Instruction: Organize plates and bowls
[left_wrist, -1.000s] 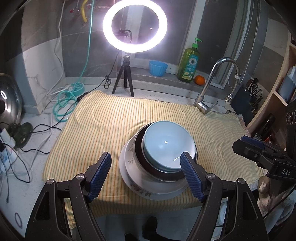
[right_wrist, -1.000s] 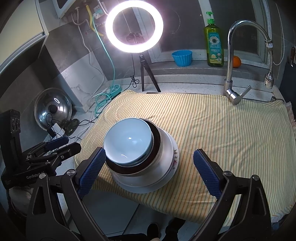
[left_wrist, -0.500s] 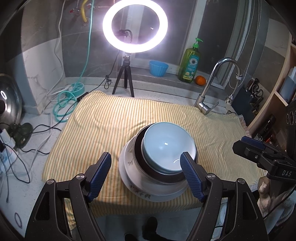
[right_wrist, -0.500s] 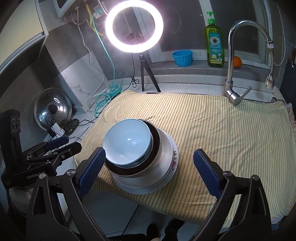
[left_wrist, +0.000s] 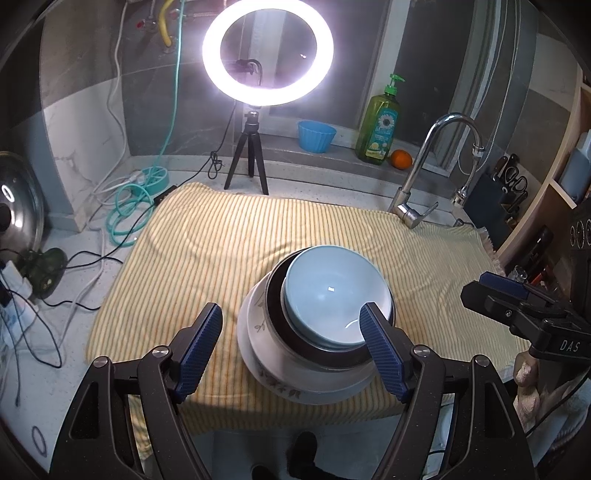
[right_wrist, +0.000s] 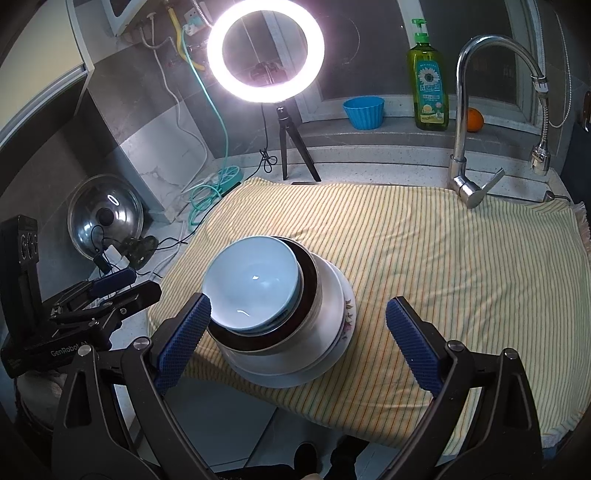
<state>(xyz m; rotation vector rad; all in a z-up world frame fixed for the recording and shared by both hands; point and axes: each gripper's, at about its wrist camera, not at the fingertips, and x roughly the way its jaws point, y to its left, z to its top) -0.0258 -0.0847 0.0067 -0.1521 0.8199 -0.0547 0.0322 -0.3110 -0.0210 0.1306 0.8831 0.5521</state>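
One yellow-and-white striped cloth (left_wrist: 236, 243) spread over the pale speckled counter (right_wrist: 373, 173), covering most of it. Behind, grey wall tiles and a dark window sill. On the counter's far edge, a lit white ring light on a black tripod (left_wrist: 267, 59); right of it, a curved chrome tap (right_wrist: 469, 122) rising at the cloth's far right corner. Off to the left, a round steel pot lid with black knob (right_wrist: 105, 218) leaning against the wall, a coiled teal hose (left_wrist: 129, 210) and loose black cables nearby. On the sill, a green dish-soap bottle with pump (right_wrist: 428, 85), a small blue fluted cup (right_wrist: 364, 110), a small orange fruit (right_wrist: 474, 120).

Near the cloth's front edge, the stack: a white floral-rimmed plate (left_wrist: 258, 325) at the bottom, a white bowl with dark brown inside (right_wrist: 325, 295) on it, a pale blue ceramic bowl (left_wrist: 332, 291) nested on top.

Left gripper (left_wrist: 291, 343) with blue ribbed pads spread apart, holding nothing, right pad just in front of the blue bowl's rim, contact not clear. Right gripper (right_wrist: 297, 332) likewise wide apart and empty, left pad just beside the same bowl's rim, contact not clear. Nothing between the stack and either gripper.
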